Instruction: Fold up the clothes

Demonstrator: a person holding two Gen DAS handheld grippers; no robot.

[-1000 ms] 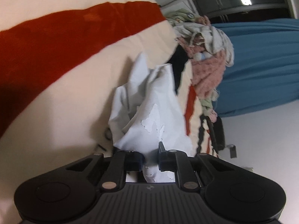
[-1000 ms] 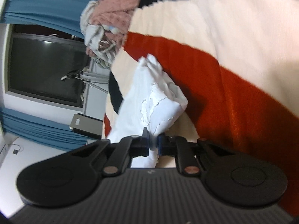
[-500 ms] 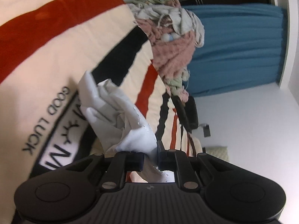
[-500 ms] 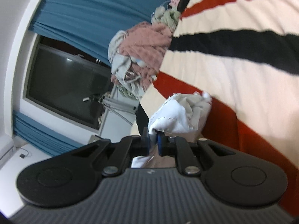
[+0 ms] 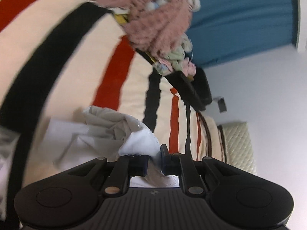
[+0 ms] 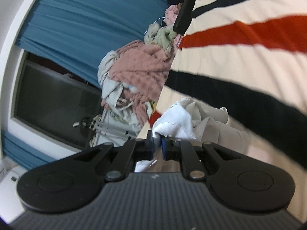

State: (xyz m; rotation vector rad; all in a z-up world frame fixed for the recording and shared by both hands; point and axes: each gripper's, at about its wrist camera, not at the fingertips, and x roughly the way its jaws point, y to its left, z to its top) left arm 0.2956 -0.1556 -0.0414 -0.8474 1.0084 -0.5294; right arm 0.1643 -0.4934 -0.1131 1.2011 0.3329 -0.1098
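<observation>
A crumpled white and beige garment (image 5: 107,132) hangs bunched in front of both grippers, above the striped cream, red and black blanket (image 5: 76,61). My left gripper (image 5: 154,158) is shut on a white corner of the garment. My right gripper (image 6: 157,145) is shut on another white edge of the same garment (image 6: 184,122), whose beige folds trail to the right. Most of the garment is bunched up, so its shape is hidden.
A heap of unfolded clothes (image 5: 161,26), topped by a fluffy pink piece (image 6: 142,71), lies at the far end of the blanket (image 6: 239,57). Behind it are a blue curtain (image 6: 92,25) and a dark window (image 6: 49,103). A padded beige headboard (image 5: 238,145) stands on the right.
Both grippers have swung with the garment towards the clothes heap. The garment now hangs lower and more bunched. The blanket's printed lettering has left the left view.
</observation>
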